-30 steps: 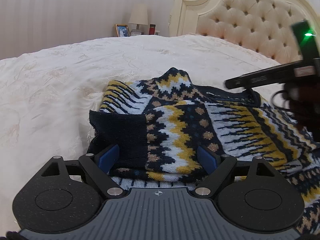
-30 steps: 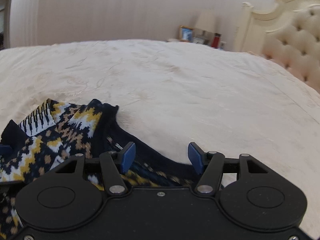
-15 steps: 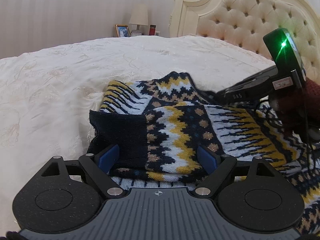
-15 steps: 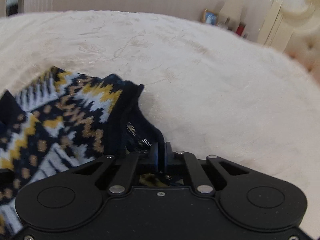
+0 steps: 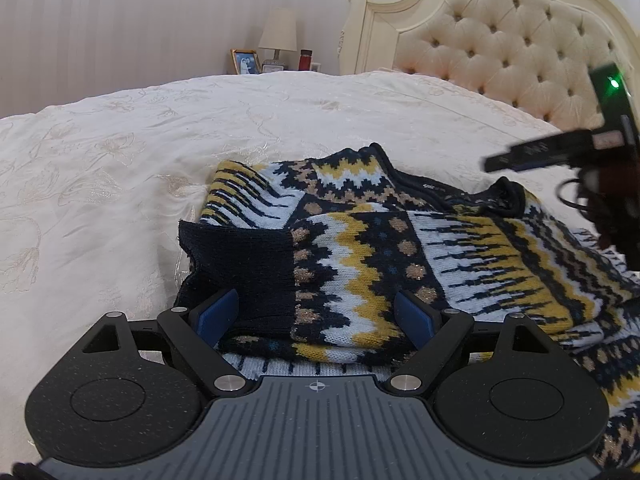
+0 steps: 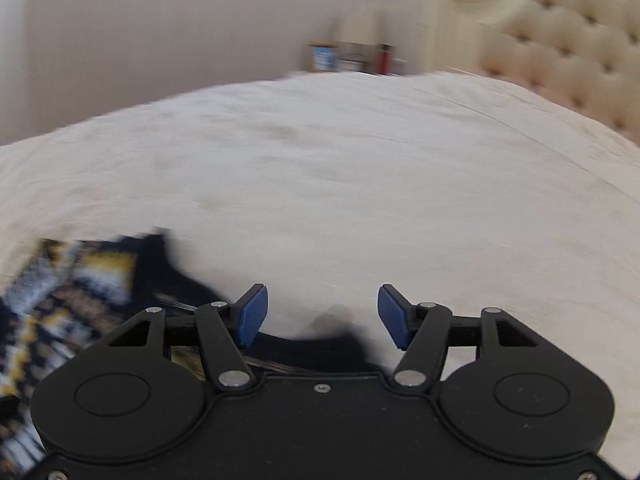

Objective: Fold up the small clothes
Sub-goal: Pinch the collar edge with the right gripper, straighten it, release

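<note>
bed (image 5: 120, 168): cream cover, bare on the far side.
sweater (image 5: 360, 248): part-folded, near centre of bed.
left gripper (image 5: 316, 314): jaws wide apart around the folded sleeve, no squeeze.
right gripper (image 6: 318, 314): jaws opening, empty; re-pinch the collar edge squarely.

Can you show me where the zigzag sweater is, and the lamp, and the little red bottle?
Navy, yellow and white zigzag knitted sweater (image 5: 360, 256): left wrist view, on its folded-over sleeve.
White-shaded bedside lamp (image 5: 278, 30): left wrist view, on the shade.
Small red bottle (image 5: 305, 60): left wrist view, on its body, right of the lamp.
</note>
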